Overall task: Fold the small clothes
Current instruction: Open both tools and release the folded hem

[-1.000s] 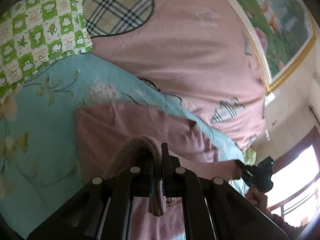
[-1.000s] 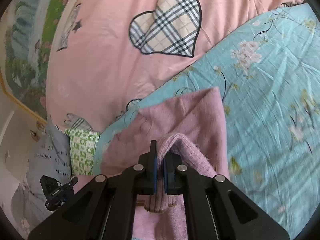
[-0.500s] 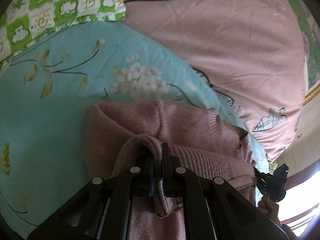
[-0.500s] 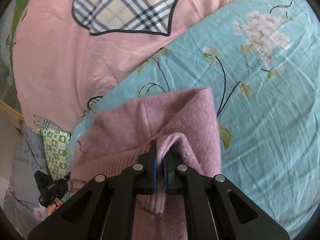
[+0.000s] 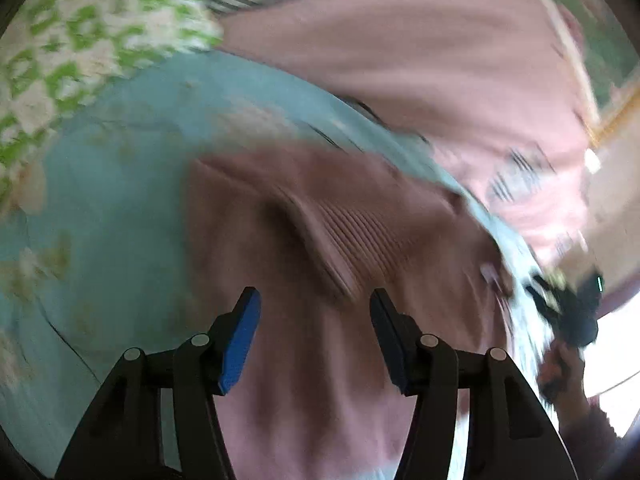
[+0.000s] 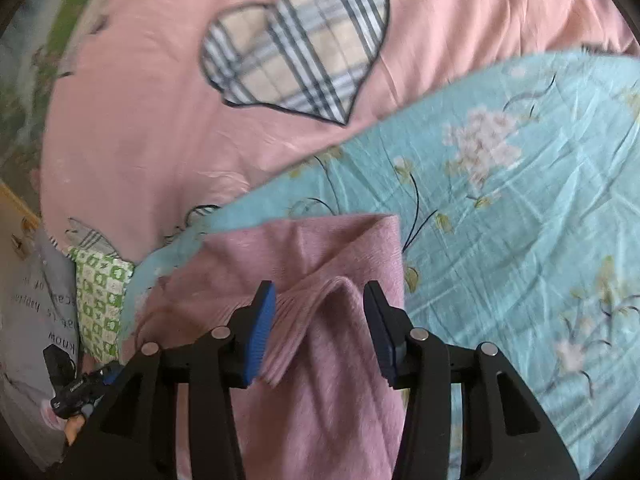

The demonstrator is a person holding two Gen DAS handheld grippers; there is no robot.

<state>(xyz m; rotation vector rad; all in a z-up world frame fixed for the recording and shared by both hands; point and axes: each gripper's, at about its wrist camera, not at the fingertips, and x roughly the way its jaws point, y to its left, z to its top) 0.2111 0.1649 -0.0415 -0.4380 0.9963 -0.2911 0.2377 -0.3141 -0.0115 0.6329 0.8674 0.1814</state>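
Your two grippers hover over a pink knitted garment (image 6: 320,264) that lies folded on a light blue flowered bedsheet (image 6: 520,240). No container appears in either view; the only thing bearing anything is the bed, and the garment rests on it near you, with its far folded edge facing a pink quilt (image 6: 140,120). In the right wrist view, your right gripper (image 6: 319,304) has just been opening: its jaws stand apart, and a raised ridge of the garment's ribbed hem (image 6: 316,320) stands between them, with the right-hand pad clear of the knit and the left-hand pad right beside the hem, so the fabric is released rather than pinched. In the left wrist view, which is badly smeared by motion, your left gripper (image 5: 315,308) has likewise just been opening; its blue-padded jaws are spread wide over the garment and the cloth lies below them, not gripped. Only the right wrist view shows the quilt's plaid heart patch (image 6: 296,52), a green and white checked pillow (image 6: 100,296) at the near left, a grey cushion with printed lettering (image 6: 48,304) beside it, and your left gripper seen small at the lower left. Only the left wrist view shows your right hand (image 5: 560,364) holding its gripper at the far right edge, bright light behind it, and a gold-coloured frame edge (image 5: 616,116) at the upper right. The ribbed band of the garment (image 5: 360,232) shows in the left view as a diagonal fold running across the middle.
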